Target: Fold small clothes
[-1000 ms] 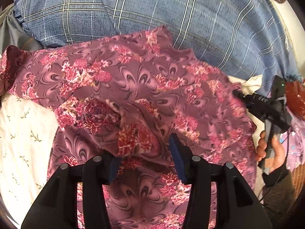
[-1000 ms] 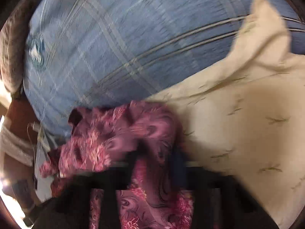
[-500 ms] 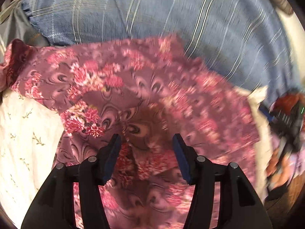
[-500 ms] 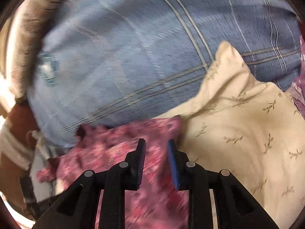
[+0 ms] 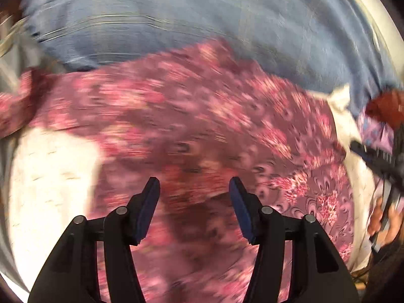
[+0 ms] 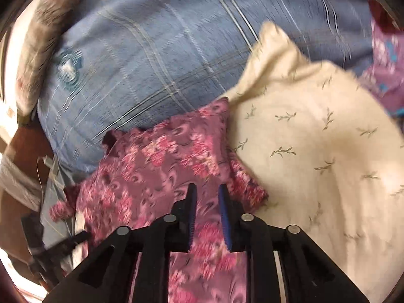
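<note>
Garment [image 5: 202,131]: pink floral cloth lying just under and ahead of both tongs, spread on a cream sheet [image 6: 315,151]. Left tongs [image 5: 194,189] stand wide apart, empty, likely ready for a new grip. Right tongs [image 6: 205,197] are narrowly parted, holding nothing. Beyond lies a blue plaid pillow [image 6: 151,50].

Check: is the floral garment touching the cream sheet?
Touching. Right wrist view: the floral garment lies directly on the cream sheet, its edge overlapping with no gap.

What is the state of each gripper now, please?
Left gripper: open, holding nothing.
Right gripper: open, holding nothing, above the floral cloth.
</note>
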A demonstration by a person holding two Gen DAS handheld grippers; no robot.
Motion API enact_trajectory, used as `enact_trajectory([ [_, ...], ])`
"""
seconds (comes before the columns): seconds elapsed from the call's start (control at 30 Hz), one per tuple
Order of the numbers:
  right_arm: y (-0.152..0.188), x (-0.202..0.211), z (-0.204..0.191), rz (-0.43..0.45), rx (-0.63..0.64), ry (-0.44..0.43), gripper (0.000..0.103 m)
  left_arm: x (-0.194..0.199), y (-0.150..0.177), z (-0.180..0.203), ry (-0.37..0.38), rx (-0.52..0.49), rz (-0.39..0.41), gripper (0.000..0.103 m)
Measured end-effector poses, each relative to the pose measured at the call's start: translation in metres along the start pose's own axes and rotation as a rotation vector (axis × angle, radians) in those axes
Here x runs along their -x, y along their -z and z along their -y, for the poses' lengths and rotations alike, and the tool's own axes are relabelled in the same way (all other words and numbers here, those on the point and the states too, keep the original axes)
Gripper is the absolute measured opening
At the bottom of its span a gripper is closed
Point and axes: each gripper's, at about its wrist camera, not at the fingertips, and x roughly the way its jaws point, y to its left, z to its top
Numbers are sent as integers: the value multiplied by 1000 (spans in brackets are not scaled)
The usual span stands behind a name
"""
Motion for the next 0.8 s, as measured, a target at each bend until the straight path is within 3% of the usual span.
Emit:
enact_trajectory([
  [0.13, 13, -11, -37, -28, 78, 17, 27, 25, 2, -56, 5, 121, -15, 61],
  [0.27, 35, -31, -77, -107, 137, 14, 39, 32, 16, -101, -2, 207, -40, 62],
  [0.37, 51, -54, -119, -169, 192, 2, 40, 45, 23, -152, -2, 309, -32, 62],
  [0.47, 59, -70, -168, -205, 277, -24, 42, 57, 27, -197, 12, 404, -4, 63],
  [0.57, 65, -86, -225, -217, 367, -71, 57, 68, 21, -238, 14, 510, 22, 63],
  [0.7, 80, -108, -273, -243, 424, -100, 58, 85, 5, -290, 15, 643, 117, 63],
  [0.8, 98, -122, -284, -276, 446, -116, 58, 78, -9, -314, 58, 761, 145, 66],
])
